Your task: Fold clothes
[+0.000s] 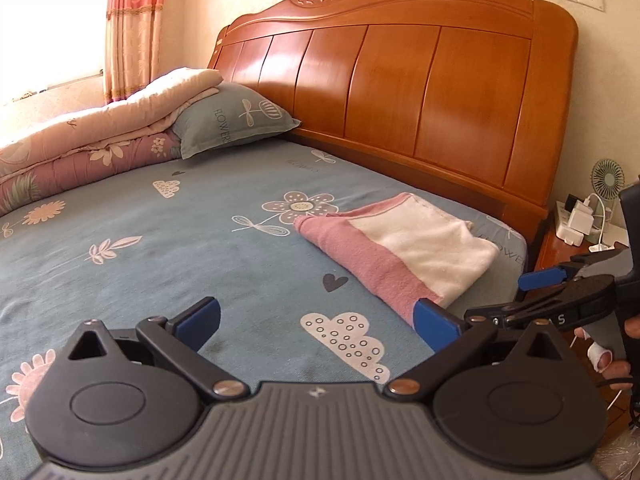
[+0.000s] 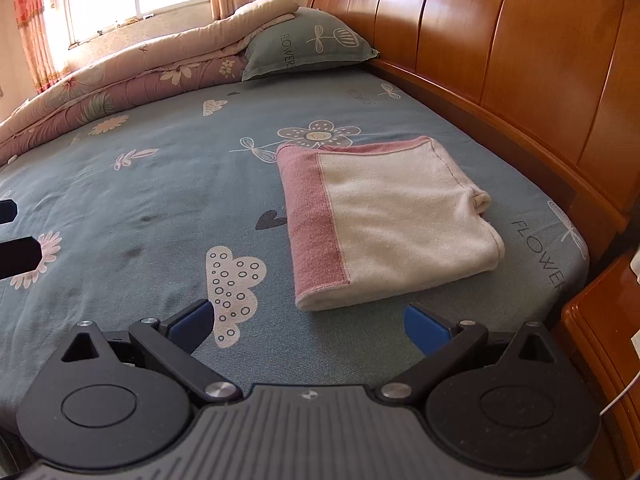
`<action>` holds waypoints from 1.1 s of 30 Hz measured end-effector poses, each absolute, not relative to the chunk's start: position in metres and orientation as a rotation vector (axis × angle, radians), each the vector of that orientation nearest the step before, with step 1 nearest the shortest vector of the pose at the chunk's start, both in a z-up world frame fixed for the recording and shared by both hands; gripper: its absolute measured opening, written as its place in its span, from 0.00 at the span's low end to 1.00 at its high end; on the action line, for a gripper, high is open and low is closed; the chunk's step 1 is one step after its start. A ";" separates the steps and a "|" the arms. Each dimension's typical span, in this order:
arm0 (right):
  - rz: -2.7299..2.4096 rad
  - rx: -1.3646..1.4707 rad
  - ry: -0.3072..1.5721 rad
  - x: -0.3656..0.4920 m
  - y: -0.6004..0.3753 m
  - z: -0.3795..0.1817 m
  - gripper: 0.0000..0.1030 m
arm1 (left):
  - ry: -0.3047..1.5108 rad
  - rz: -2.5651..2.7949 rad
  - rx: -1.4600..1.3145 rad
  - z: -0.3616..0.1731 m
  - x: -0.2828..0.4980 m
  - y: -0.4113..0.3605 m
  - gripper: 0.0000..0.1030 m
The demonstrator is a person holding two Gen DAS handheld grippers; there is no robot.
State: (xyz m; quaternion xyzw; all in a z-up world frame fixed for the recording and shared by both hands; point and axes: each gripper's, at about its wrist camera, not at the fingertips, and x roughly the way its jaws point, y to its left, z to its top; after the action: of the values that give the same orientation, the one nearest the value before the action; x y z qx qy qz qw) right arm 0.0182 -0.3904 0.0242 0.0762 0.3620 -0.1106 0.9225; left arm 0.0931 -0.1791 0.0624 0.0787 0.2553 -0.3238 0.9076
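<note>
Folded pink-and-white terry towel (image 2: 384,224) lying flat on the blue flower-printed bedsheet (image 2: 140,200) near the wooden headboard (image 2: 500,40), with left gripper (image 1: 316,322) and right gripper (image 2: 306,322) both spread wide, empty, just short of it.

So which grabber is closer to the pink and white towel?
The right. The right gripper hovers open just in front of the folded towel; the left gripper, also open, sits off to the towel's left, a little farther back.
</note>
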 end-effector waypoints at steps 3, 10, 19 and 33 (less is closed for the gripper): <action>-0.280 0.125 0.711 0.000 -0.379 0.032 1.00 | 0.530 -0.719 0.156 0.066 0.088 -0.188 0.99; -0.345 0.123 0.682 -0.027 -0.367 0.034 1.00 | 0.711 -0.689 0.087 0.052 0.097 -0.202 0.99; -0.361 0.166 0.716 -0.035 -0.367 0.019 1.00 | 0.830 -0.619 0.177 0.025 0.091 -0.220 0.99; -0.456 0.195 0.731 -0.032 -0.402 0.023 1.00 | 0.835 -0.707 0.249 0.028 0.098 -0.262 0.99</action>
State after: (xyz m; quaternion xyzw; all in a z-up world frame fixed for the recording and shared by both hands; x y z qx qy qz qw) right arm -0.0324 -0.4024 0.0228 0.0944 0.3537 -0.2208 0.9040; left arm 0.0985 -0.2624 0.0282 0.1179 0.3961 -0.3350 0.8467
